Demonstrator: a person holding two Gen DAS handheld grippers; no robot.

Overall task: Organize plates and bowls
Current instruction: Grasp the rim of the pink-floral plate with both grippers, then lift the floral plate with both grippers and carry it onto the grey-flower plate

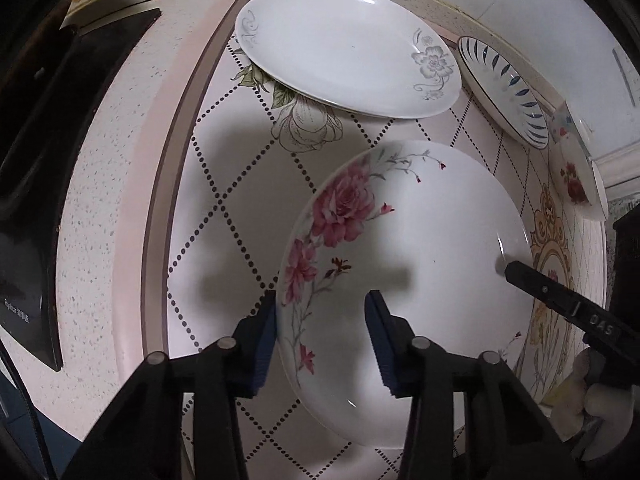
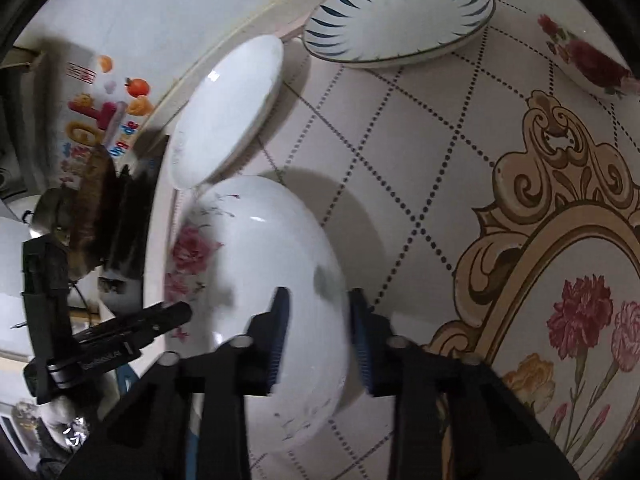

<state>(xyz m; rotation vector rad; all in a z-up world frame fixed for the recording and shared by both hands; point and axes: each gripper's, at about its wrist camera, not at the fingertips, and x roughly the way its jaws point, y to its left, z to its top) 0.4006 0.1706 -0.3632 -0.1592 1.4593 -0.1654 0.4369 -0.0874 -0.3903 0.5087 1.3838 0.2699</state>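
Note:
A white plate with pink roses lies on the patterned tablecloth. My left gripper is open, its jaws straddling the plate's near left rim. My right gripper is open and straddles the same plate's right rim; its finger shows at the plate's right edge in the left wrist view. A white plate with grey flowers lies farther back, also seen in the right wrist view. A blue-leaf plate sits at the back right, also seen in the right wrist view.
A red-rose dish stands at the far right by the wall, also in the right wrist view. A black appliance sits on the speckled counter at the left. The tablecloth covers the work area.

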